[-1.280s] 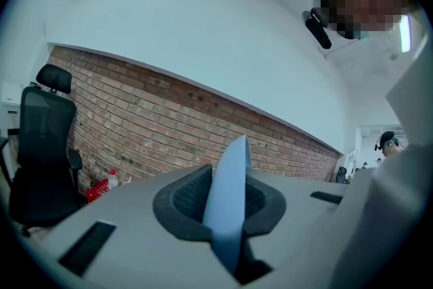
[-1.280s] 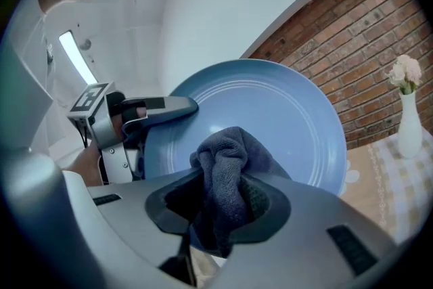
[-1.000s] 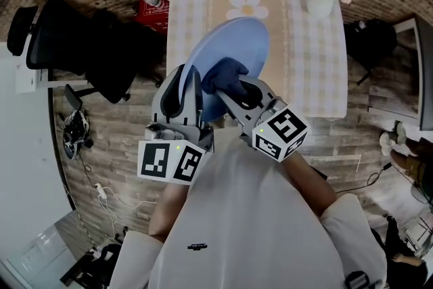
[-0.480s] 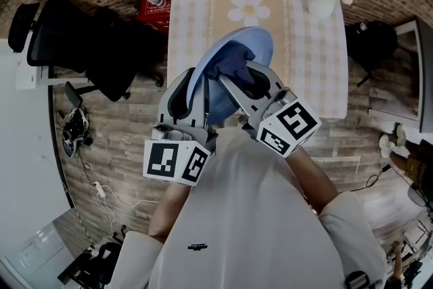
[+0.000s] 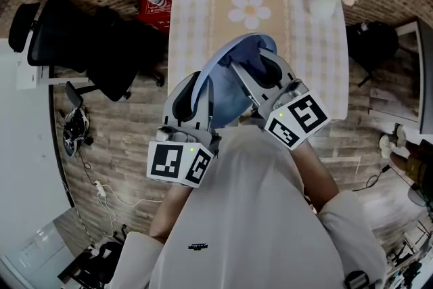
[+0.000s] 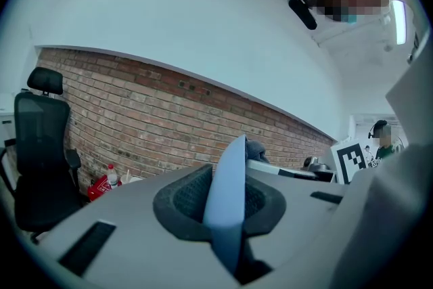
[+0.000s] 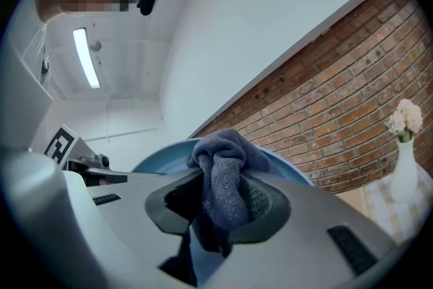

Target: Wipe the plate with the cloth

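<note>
The plate (image 5: 229, 95) hides part of the table (image 5: 196, 17); the right hand-held gripper (image 5: 258, 68) covers most of the cloth (image 5: 256, 52).

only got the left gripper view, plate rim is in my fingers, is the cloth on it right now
Observer: Yes, the right gripper is shut on the cloth and holds it bunched against the plate.
Operator: plate resting on the table
Observer: No, the head view shows it raised and tilted over the table at its near edge.
Operator: anything else on the table
Observer: A white vase of flowers at its far right corner.
</note>
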`<action>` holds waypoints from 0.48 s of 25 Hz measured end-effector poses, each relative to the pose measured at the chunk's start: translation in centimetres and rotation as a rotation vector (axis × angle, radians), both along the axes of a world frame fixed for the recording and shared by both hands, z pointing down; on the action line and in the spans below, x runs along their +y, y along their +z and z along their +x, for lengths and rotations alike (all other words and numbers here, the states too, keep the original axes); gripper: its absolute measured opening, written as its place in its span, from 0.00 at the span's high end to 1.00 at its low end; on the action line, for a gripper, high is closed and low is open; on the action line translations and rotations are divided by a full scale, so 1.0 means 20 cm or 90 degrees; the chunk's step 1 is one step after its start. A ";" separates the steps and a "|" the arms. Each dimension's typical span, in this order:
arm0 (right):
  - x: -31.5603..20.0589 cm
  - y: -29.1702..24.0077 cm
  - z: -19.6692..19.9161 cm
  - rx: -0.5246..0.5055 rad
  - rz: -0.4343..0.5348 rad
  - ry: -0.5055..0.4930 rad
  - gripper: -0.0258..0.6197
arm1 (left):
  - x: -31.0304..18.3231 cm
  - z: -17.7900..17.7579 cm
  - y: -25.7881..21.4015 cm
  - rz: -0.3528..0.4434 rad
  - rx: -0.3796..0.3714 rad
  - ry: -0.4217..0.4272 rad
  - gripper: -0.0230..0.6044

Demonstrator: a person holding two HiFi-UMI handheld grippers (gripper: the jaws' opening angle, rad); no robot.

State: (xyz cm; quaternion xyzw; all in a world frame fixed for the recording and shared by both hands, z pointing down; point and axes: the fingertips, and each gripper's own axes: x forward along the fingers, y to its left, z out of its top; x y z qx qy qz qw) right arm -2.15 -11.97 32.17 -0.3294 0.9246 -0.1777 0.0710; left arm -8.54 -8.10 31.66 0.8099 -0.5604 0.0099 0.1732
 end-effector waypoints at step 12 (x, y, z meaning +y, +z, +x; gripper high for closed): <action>-0.11 -0.02 0.29 -0.011 -0.013 0.118 0.77 | -0.06 -0.01 0.04 -0.009 0.003 0.000 0.89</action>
